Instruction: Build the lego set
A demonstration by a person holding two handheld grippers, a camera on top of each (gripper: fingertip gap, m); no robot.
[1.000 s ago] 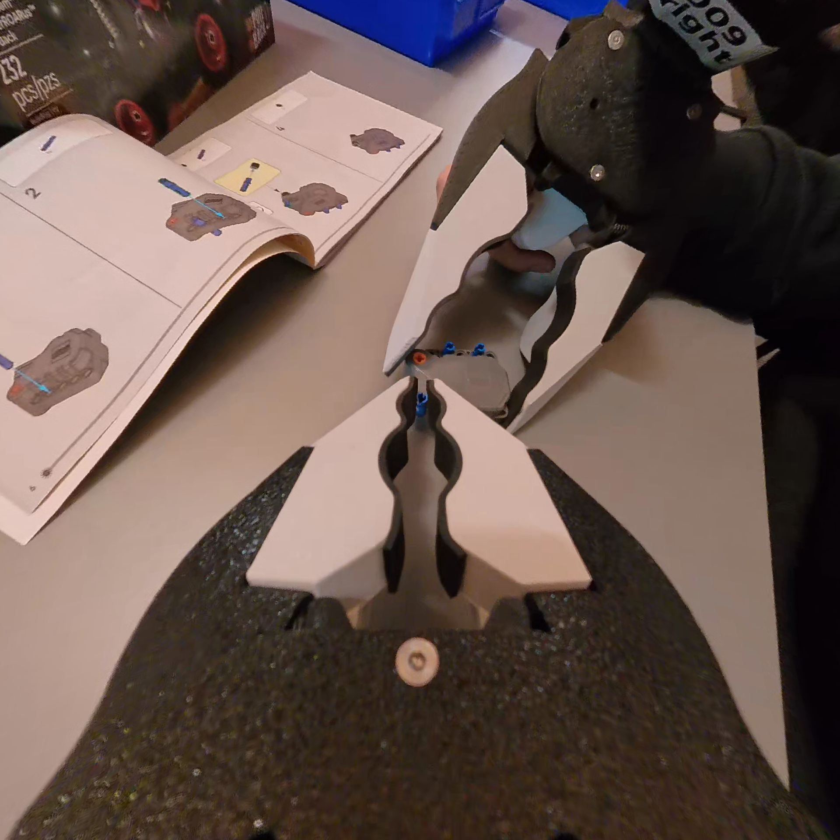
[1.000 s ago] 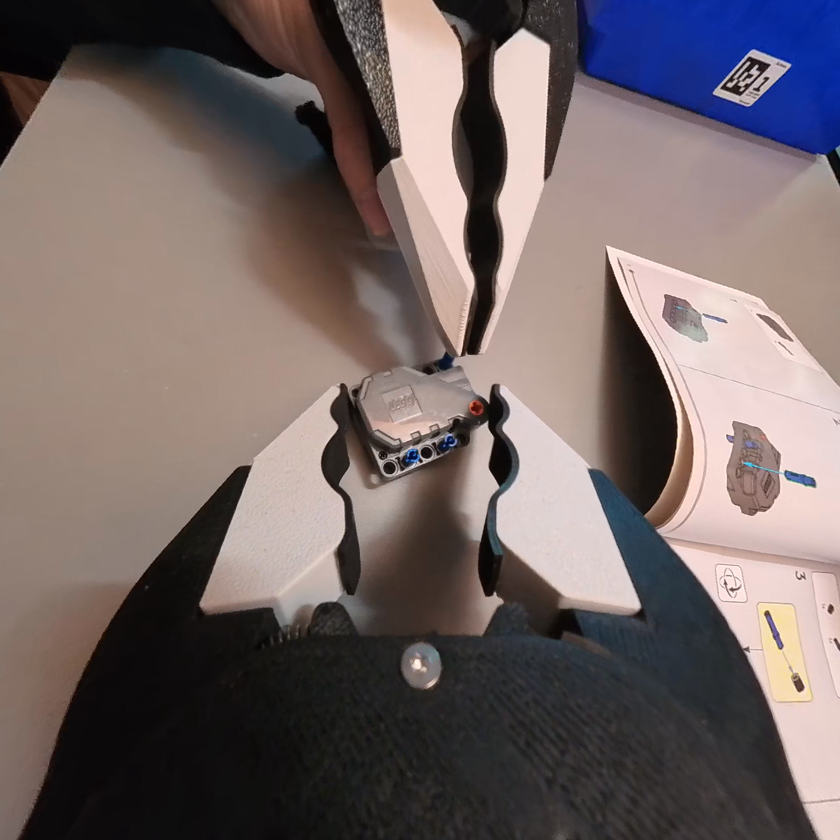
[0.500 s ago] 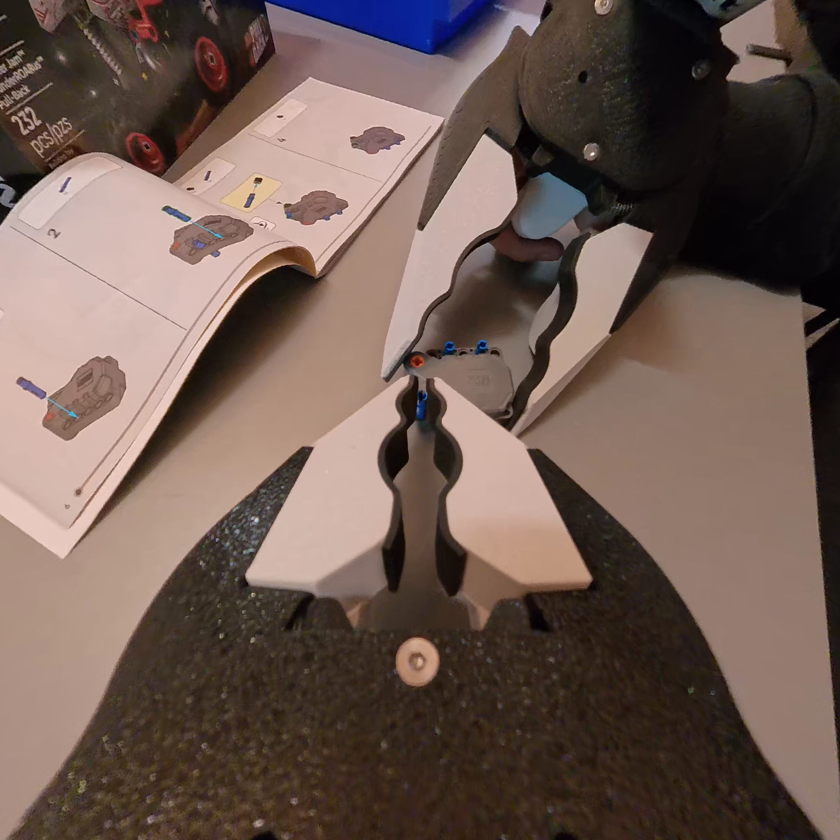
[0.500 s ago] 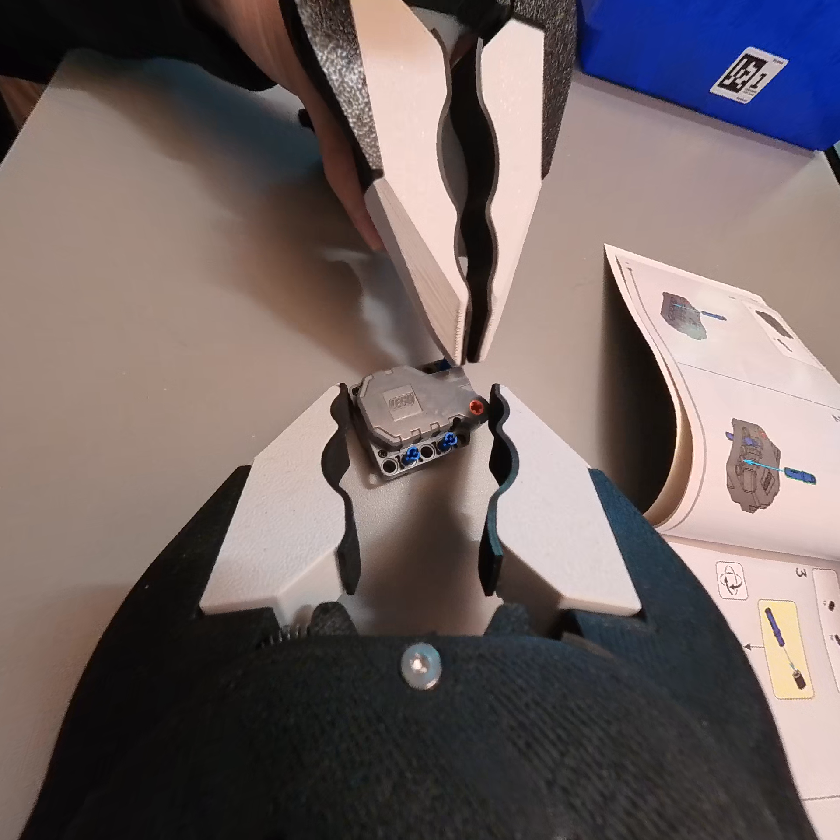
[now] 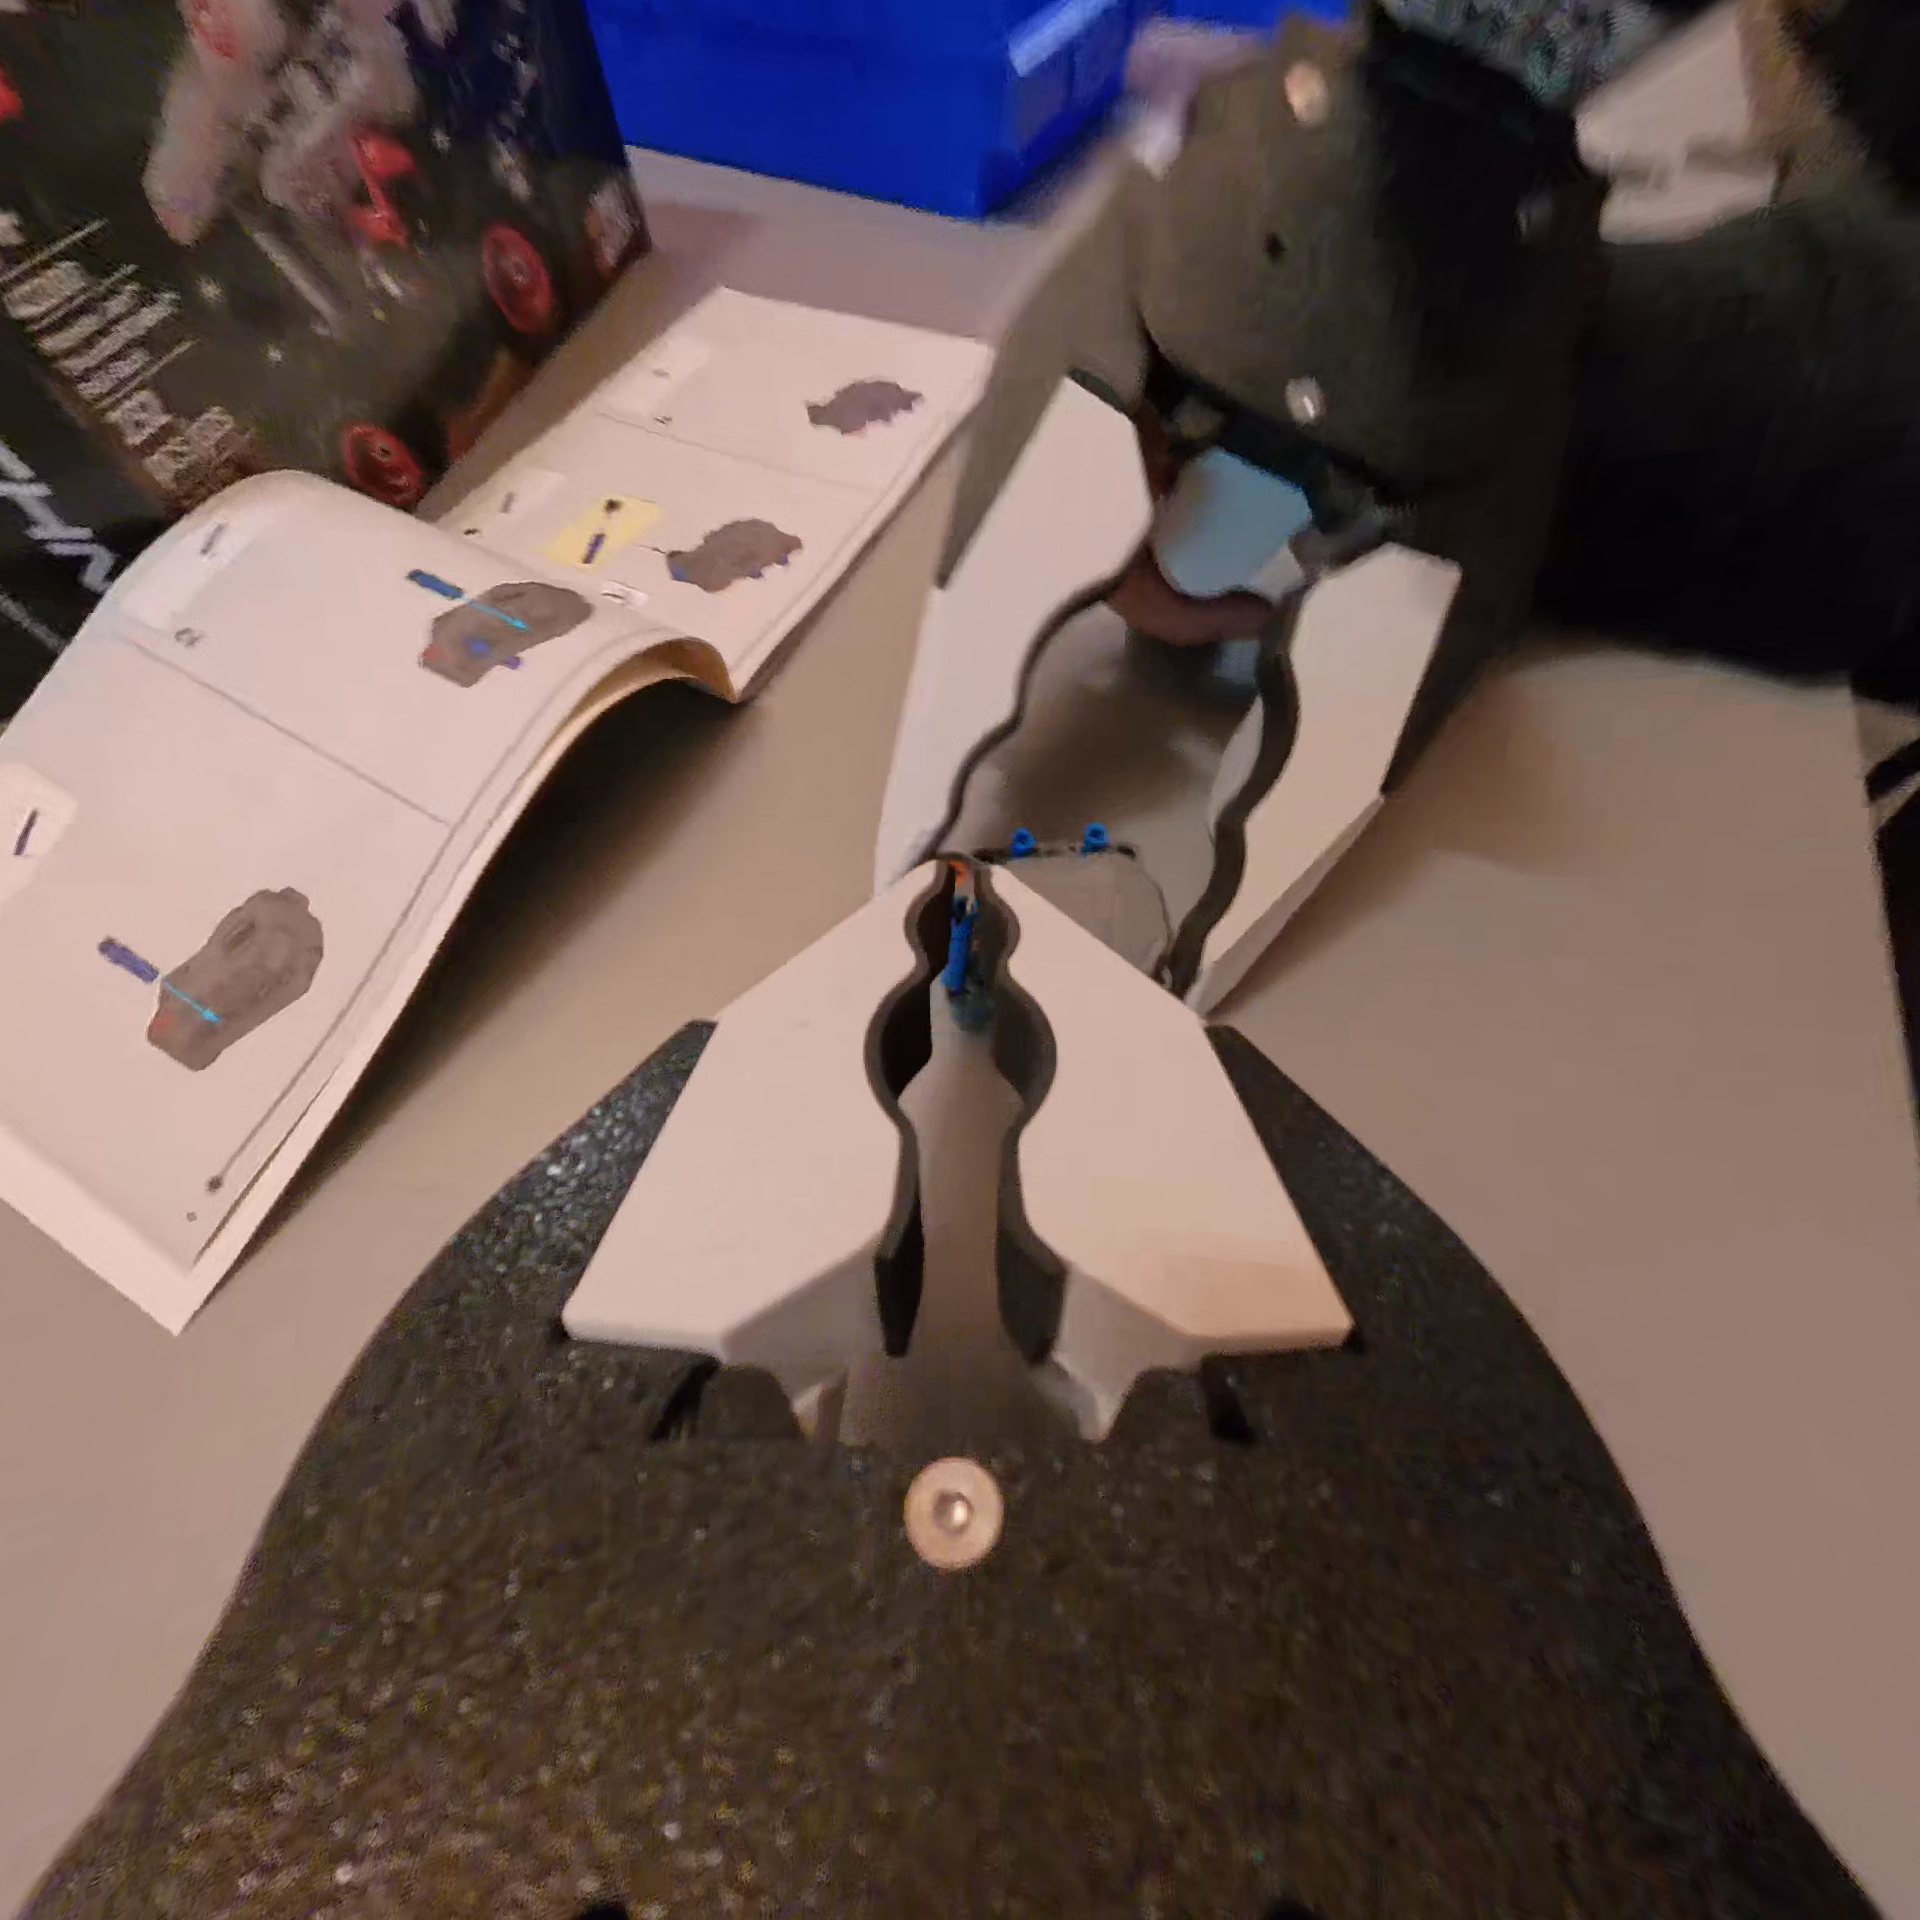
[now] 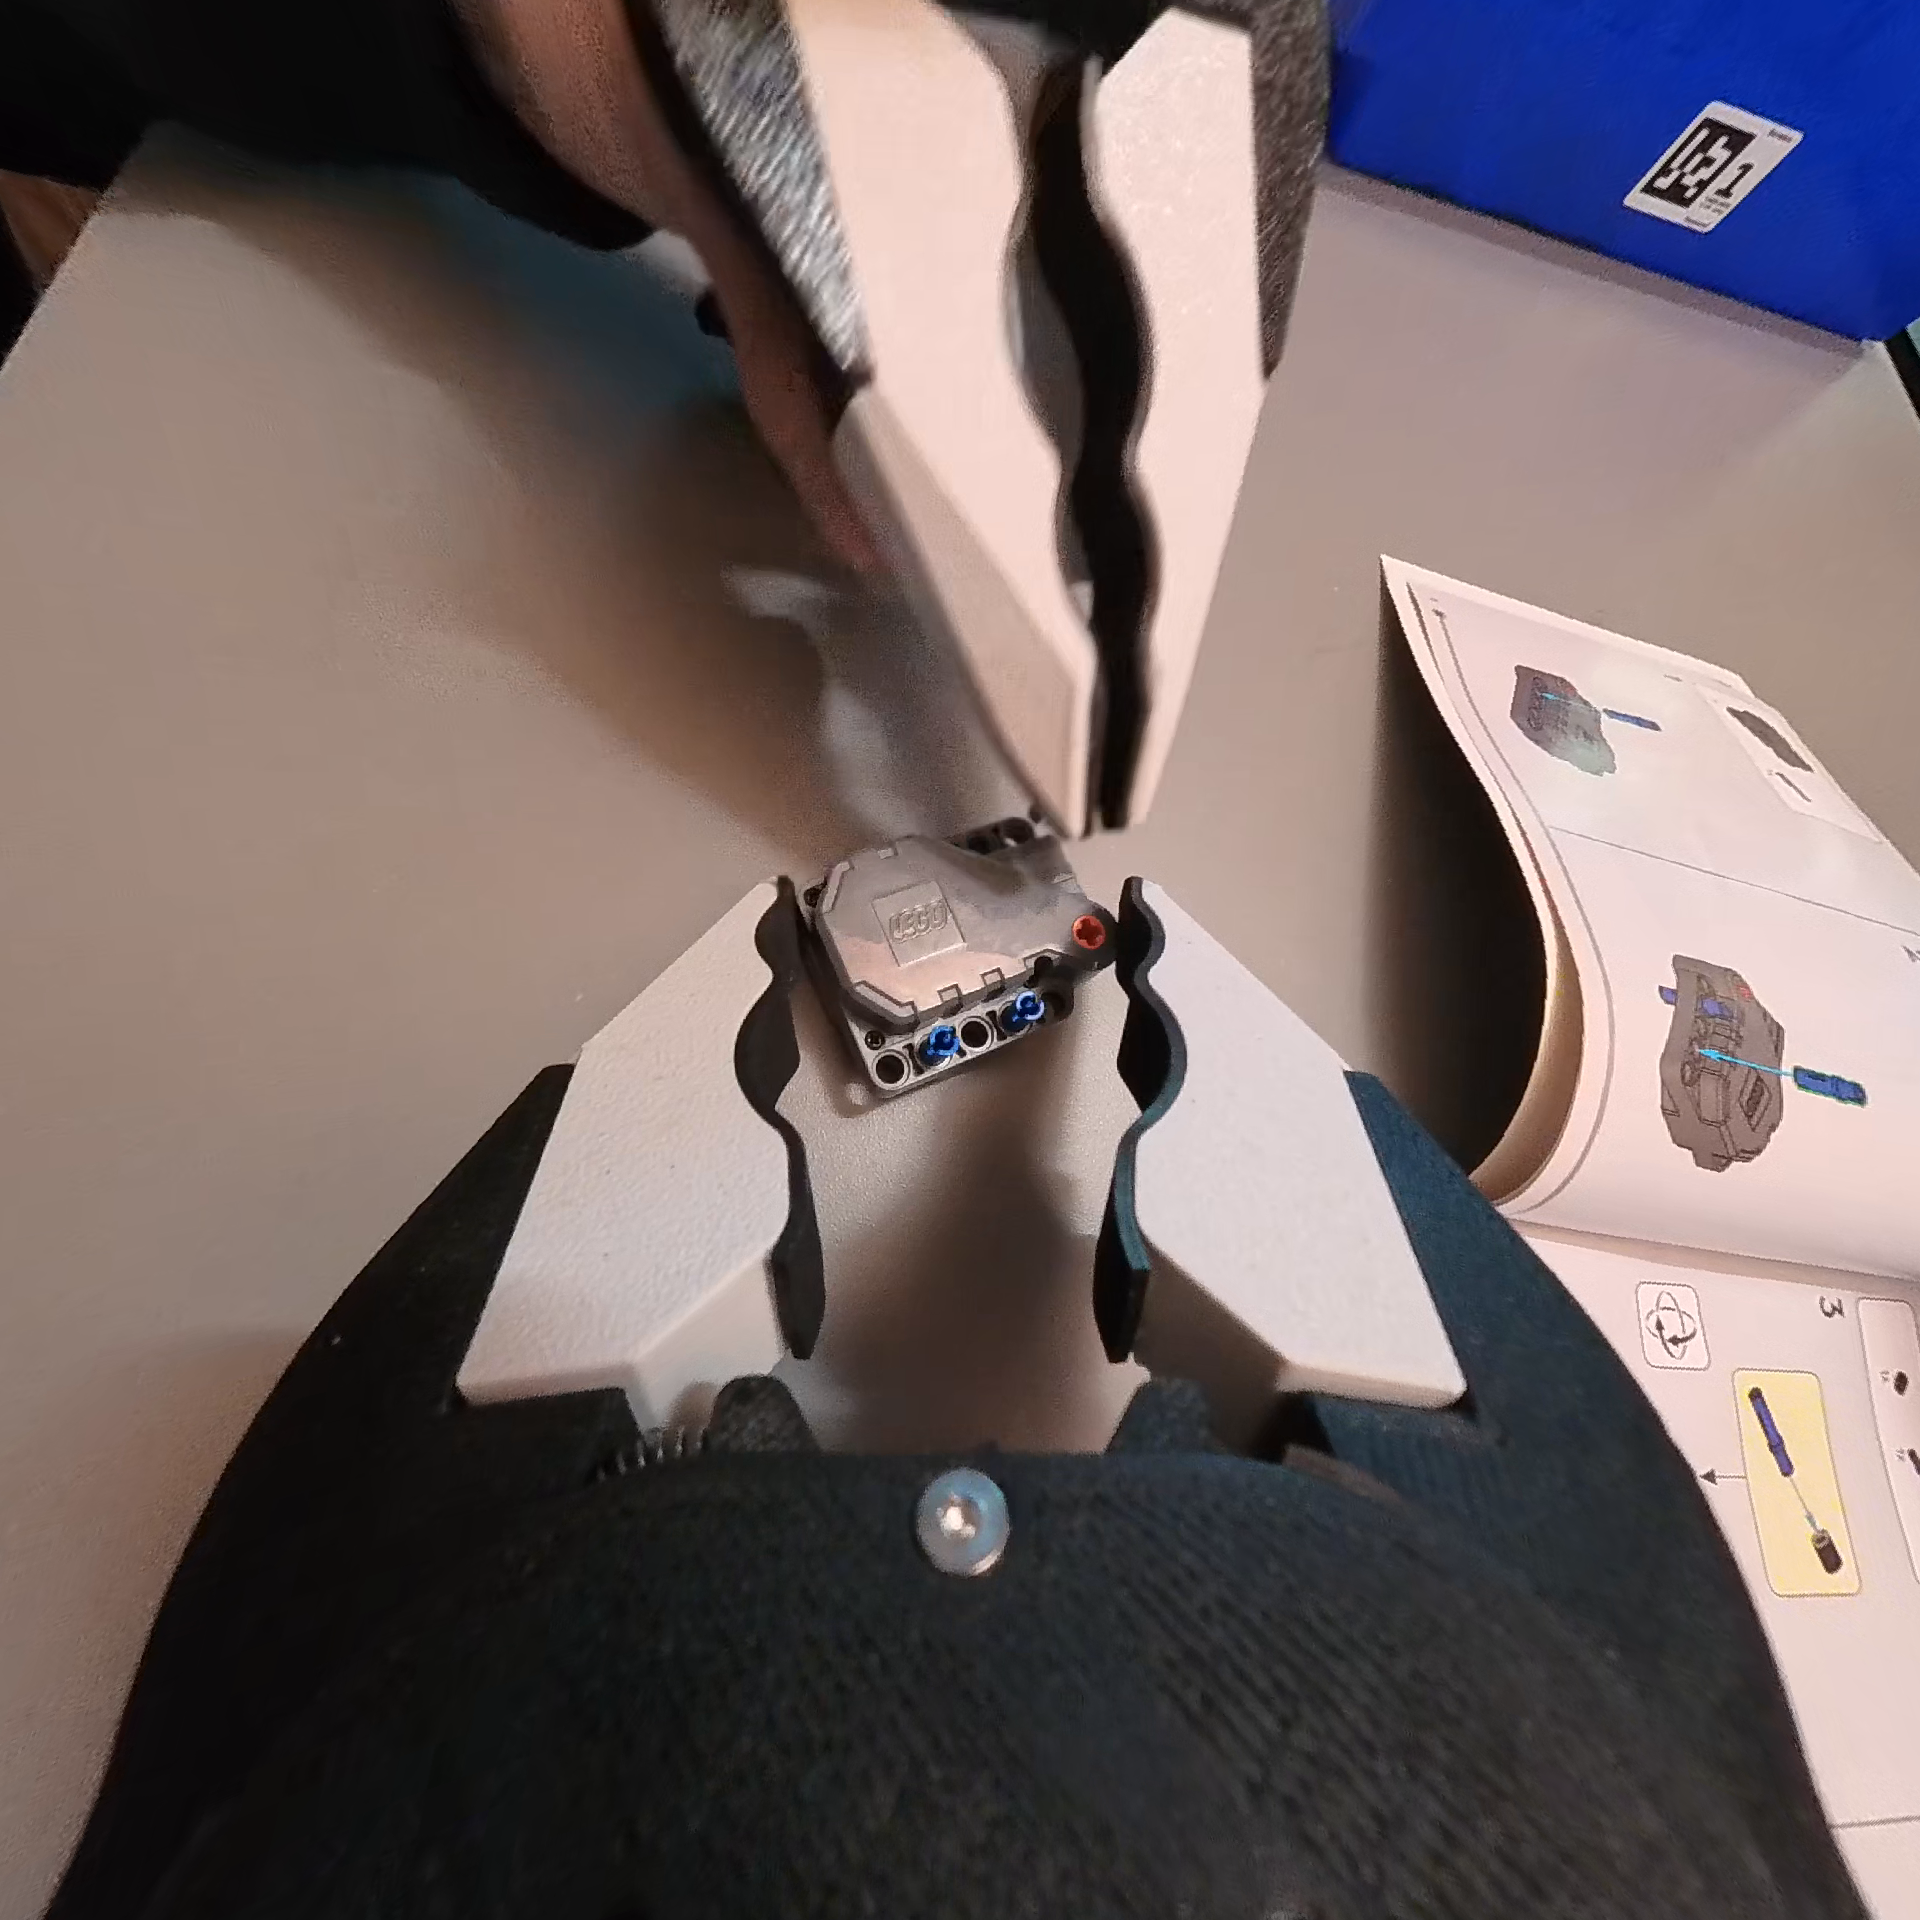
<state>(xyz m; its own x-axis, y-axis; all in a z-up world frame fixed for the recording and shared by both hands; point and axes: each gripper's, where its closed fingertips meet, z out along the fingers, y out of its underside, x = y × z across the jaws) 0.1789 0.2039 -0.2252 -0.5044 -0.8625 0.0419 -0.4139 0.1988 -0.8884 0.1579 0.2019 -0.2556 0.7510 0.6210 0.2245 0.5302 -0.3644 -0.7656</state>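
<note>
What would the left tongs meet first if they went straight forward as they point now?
Probably the grey Lego block lying between the open right tongs. The left tongs, shut on a blue pin, already point at its edge; the remaining gap is unclear.

Black grainy tool [image 5: 961, 904], pale wavy-edged fingers [image 5: 790, 1122]
</note>
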